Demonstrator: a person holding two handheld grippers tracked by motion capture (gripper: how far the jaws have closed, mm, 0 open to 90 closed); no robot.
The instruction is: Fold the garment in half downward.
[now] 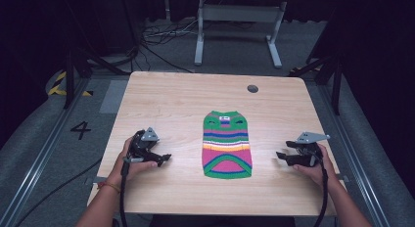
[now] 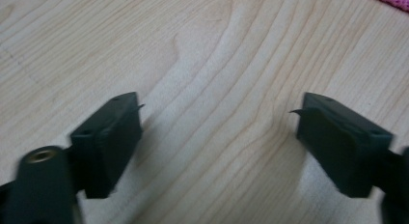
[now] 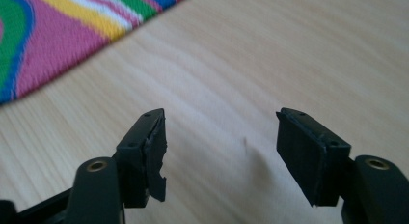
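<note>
Between spread, empty left gripper [image 1: 164, 160] and right gripper [image 1: 281, 156]: striped knit [image 1: 227, 146], flat on table [image 1: 171, 104]; probably soft, light; pinch its edges.

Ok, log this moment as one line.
left gripper: open, empty | right gripper: open, empty | striped knit garment: flat between them, untouched

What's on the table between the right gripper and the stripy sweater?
Nothing: bare wood table lies between the right hand-held gripper and the striped knit sweater, seen in the high view.
</note>
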